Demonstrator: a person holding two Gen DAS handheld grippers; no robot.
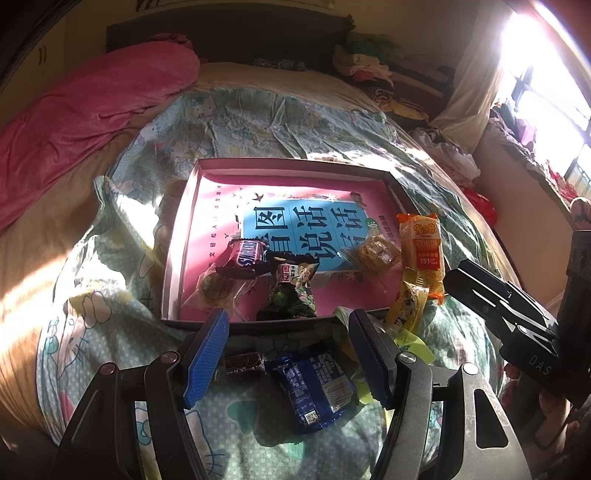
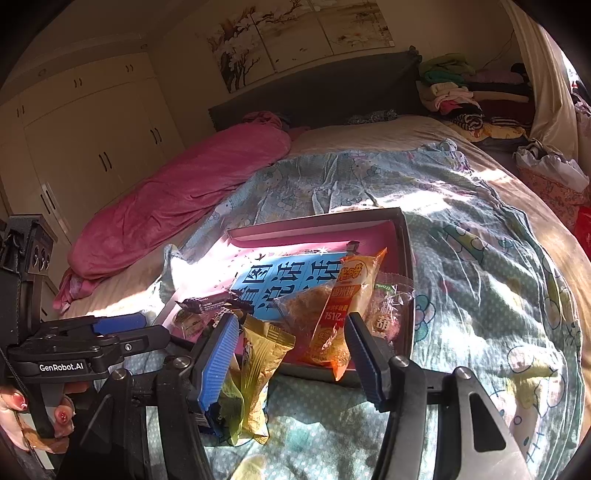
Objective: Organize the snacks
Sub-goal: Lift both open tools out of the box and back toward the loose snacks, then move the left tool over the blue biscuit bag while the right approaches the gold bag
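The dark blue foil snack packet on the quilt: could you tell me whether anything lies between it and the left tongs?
Nothing visible does: the dark blue foil snack packet lies uncovered between the open left tongs, not yet gripped.

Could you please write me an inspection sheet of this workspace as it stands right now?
Surface: a bed with a cartoon-print quilt, sunlit in patches.
Job's things: a shallow box with a pink and blue bottom holds a chocolate bar and other small packets; an orange packet leans over its right rim; a blue packet, a small brown bar and a yellow packet lie on the quilt outside it.
Clutter: a pink blanket; folded clothes.
Grippers: left gripper open above the blue packet; right gripper open, yellow packet between its jaws, ungripped.
Cables: nothing seen.
Surroundings: wardrobe, wall pictures, bright window.
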